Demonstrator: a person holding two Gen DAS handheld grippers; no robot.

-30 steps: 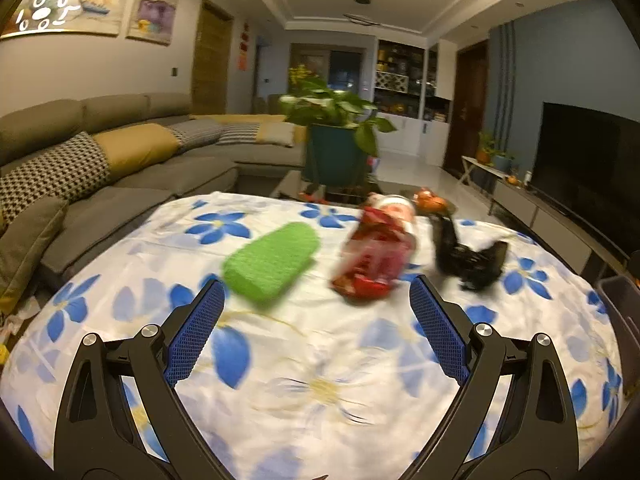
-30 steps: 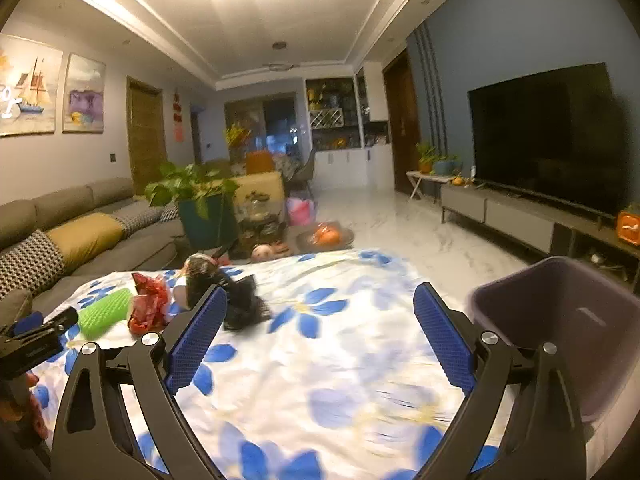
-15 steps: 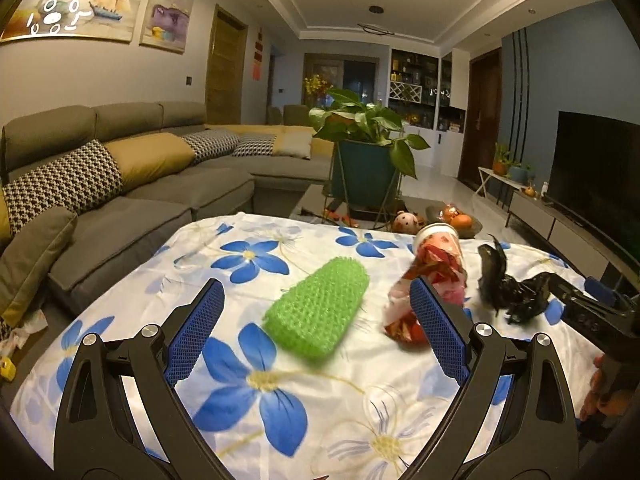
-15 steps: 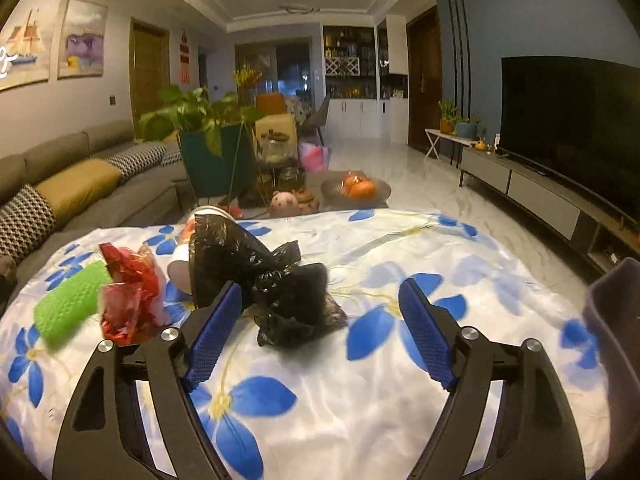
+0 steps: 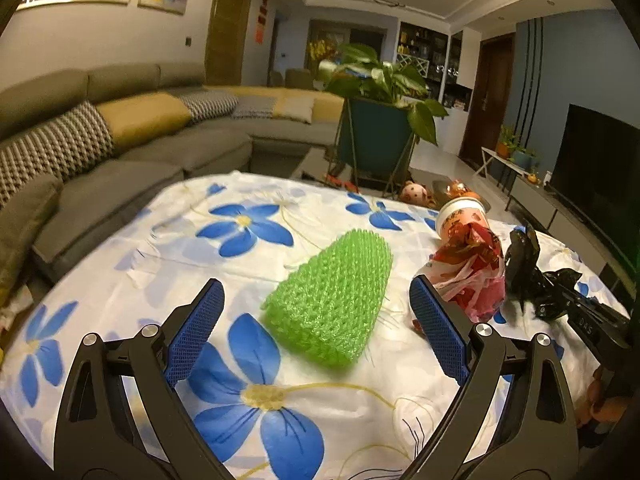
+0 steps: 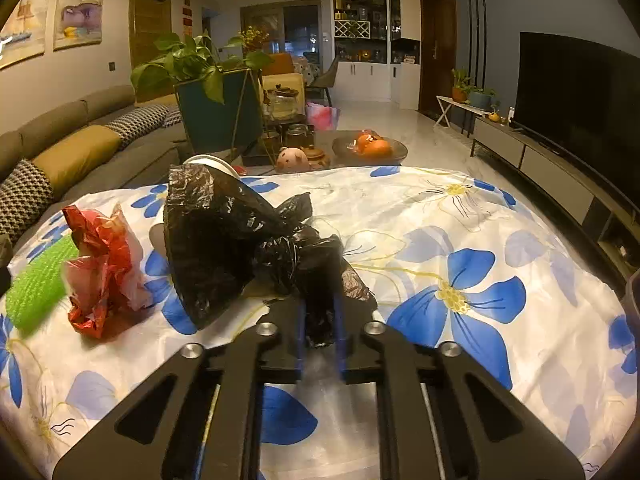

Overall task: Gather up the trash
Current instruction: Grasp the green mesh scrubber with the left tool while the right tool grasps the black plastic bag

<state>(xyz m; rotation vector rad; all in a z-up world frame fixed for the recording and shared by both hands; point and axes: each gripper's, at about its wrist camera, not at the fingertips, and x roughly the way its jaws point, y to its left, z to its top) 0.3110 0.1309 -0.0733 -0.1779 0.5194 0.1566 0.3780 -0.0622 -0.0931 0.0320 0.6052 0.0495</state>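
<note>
A crumpled black plastic bag (image 6: 224, 240) lies on the flowered tablecloth (image 6: 460, 216). My right gripper (image 6: 320, 312) is closing on the bag's near end, and its blue pads press the plastic from both sides. Left of the bag lie a red and white wrapper (image 6: 104, 268) and a green foam net (image 6: 36, 284); a paper cup (image 6: 212, 160) shows behind the bag. In the left wrist view my left gripper (image 5: 314, 286) stands open just in front of the green foam net (image 5: 348, 264), not touching it. The red wrapper (image 5: 472, 264), the cup (image 5: 460, 216) and the black bag (image 5: 524, 264) lie to its right.
A grey sofa (image 5: 120, 160) runs along the left. Beyond the table's far edge stand a potted plant (image 6: 216, 120), a pig figurine (image 6: 294, 158) and a plate of oranges (image 6: 370, 148). A television (image 6: 576, 92) fills the right wall. A dark bin's edge (image 6: 634, 292) shows at far right.
My right gripper moved forward to the black bag and closed on its near end. My left gripper drew closer to the green foam net, still open.
</note>
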